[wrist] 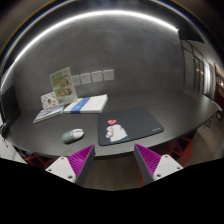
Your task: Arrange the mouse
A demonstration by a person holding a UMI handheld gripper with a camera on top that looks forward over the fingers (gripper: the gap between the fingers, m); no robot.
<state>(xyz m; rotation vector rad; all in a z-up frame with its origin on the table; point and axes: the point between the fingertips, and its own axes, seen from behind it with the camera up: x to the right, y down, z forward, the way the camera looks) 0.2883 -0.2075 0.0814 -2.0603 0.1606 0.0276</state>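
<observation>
A pale computer mouse (73, 135) lies on the dark table (170, 108), just left of a dark mouse mat (135, 126) that carries a white and red label (115, 131). My gripper (112, 158) hovers above the near table edge, well short of the mouse. Its two fingers with magenta pads (78, 158) stand wide apart with nothing between them. The mouse is ahead and to the left of the left finger.
Beyond the mouse lie a blue-edged folder (88, 103) and papers (48, 113), with a propped picture card (62, 86) behind. Sheets (97, 76) hang on the grey wall. A doorway (205, 70) shows at the right.
</observation>
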